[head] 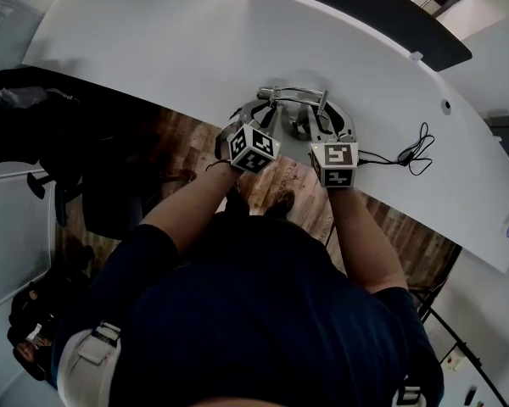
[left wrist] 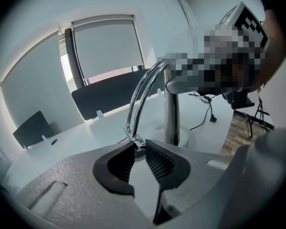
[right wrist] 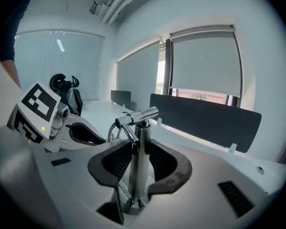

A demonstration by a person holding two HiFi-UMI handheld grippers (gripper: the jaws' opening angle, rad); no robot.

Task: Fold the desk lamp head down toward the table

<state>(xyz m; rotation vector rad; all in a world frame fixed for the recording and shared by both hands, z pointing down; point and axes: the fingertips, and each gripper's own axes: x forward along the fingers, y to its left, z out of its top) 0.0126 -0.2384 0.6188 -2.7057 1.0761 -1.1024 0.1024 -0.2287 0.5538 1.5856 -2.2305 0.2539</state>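
Lamp post [right wrist: 139,175] sits clamped in right gripper [right wrist: 139,146]; left gripper [left wrist: 139,147] pinches arm tip [left wrist: 131,133].

Navy short-sleeve shirt [head: 263,312]; left gripper [left wrist: 139,147], right gripper [right wrist: 138,149] grey, black ribbed jaws, b/w cubes [head: 254,148].

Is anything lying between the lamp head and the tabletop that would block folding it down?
Nothing visible does. The table near the lamp head is bare, and the cable lies well off to the side.
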